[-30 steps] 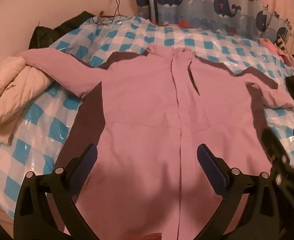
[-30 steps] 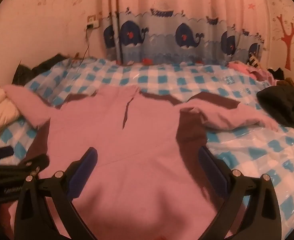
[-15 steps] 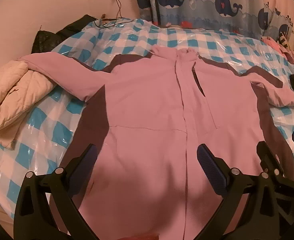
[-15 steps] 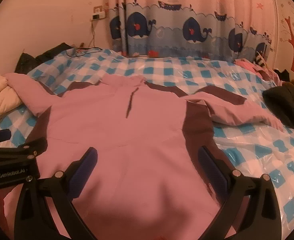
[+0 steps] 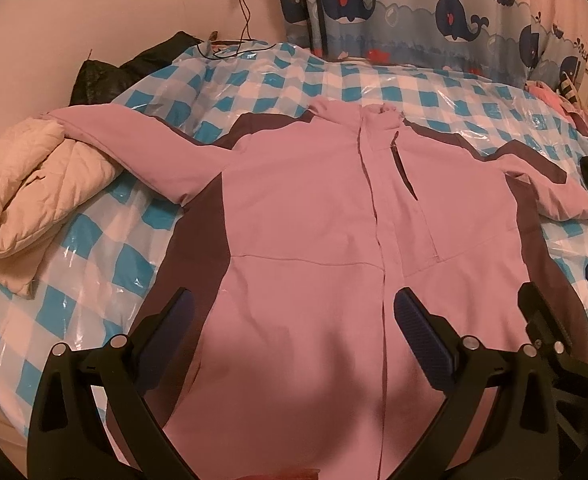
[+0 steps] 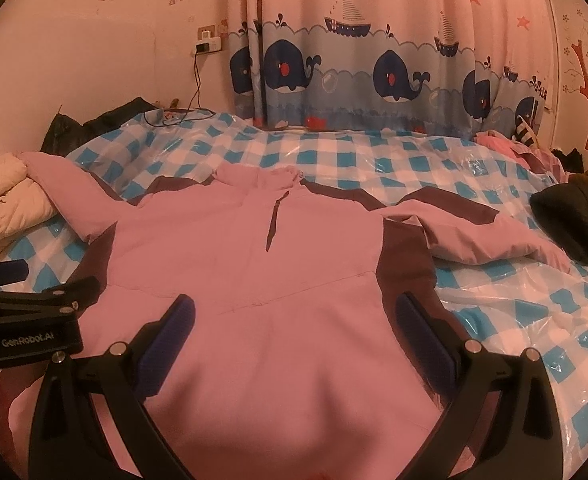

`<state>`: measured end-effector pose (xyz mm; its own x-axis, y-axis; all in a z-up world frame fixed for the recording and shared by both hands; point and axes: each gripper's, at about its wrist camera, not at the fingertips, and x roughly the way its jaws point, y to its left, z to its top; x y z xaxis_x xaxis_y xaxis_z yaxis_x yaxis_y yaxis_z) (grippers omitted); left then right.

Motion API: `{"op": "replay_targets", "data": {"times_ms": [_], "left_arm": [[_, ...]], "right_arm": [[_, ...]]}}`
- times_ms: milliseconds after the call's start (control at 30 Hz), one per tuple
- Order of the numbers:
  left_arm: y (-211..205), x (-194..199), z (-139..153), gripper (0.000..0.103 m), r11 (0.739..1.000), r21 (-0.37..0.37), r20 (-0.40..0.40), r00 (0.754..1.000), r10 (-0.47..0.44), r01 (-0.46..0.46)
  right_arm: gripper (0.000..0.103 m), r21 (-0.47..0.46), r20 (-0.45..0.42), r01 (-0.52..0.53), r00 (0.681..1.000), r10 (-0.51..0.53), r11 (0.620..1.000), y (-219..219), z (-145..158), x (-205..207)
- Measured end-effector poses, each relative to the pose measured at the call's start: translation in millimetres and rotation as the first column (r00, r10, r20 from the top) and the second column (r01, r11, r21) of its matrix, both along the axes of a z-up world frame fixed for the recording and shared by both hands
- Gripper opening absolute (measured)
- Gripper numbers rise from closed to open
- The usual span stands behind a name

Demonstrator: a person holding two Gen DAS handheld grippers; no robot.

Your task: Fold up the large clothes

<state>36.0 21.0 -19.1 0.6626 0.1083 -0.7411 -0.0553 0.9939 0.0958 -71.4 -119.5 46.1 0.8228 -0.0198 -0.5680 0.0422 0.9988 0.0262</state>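
A large pink jacket with dark maroon side panels lies spread front-up on the checked bed, collar at the far side, both sleeves stretched outward. The same pink jacket fills the right wrist view. My left gripper hovers open over the lower front, near the zip line, holding nothing. Over the lower right part of the jacket my right gripper is open too, empty. Each gripper shows at the edge of the other's view. The jacket's hem is hidden below both frames.
The bed carries a blue-and-white checked cover under clear plastic. A cream quilted garment lies at the left under the sleeve end. Dark clothes sit at the right, black ones at the far left. A whale curtain hangs behind.
Both grippers have risen and tilted up, so more of the wall, curtain and far bed shows. The jacket lies as before and both grippers stay open.
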Motion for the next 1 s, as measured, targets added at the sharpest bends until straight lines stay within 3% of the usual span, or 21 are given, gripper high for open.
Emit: {"op": "replay_targets", "data": {"times_ms": [1000], "left_arm": [[10,3,0,0.096,1.000,0.004,-0.001,1.000,0.001,-0.001]], "right_arm": [[0.096,0.017,0.015,-0.017,1.000,0.017,1.000,6,0,-3]]}}
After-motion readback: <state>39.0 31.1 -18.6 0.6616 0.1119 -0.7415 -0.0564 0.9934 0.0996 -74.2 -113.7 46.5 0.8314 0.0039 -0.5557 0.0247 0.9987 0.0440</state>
